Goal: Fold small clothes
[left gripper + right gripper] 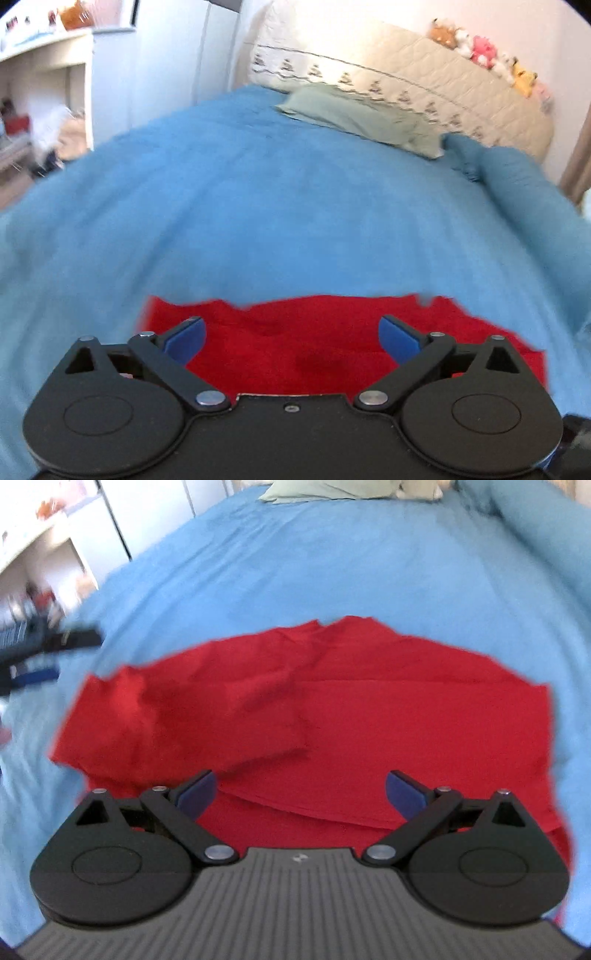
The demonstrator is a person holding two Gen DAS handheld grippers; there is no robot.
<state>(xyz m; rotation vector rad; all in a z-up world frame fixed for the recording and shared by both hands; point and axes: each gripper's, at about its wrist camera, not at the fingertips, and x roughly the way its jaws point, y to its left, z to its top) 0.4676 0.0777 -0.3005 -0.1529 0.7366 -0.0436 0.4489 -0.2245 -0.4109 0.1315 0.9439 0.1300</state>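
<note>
A red garment (369, 709) lies spread on the blue bed cover (295, 572), with one side part folded over its middle. My right gripper (300, 794) hovers over its near part, open, with nothing between the blue pads. In the left wrist view the red garment (314, 332) shows only as a strip in front of my left gripper (291, 338). That gripper is open wide, with only flat cloth showing between its pads. The other gripper (48, 653) appears as a dark blurred shape at the left edge of the right wrist view.
A green pillow (362, 118) and a quilted cream headboard cover (406, 74) lie at the far end of the bed. Plush toys (484, 51) sit along the top. A rolled blue blanket (524, 192) lies at the right. White shelves (48, 74) stand off the bed's left side.
</note>
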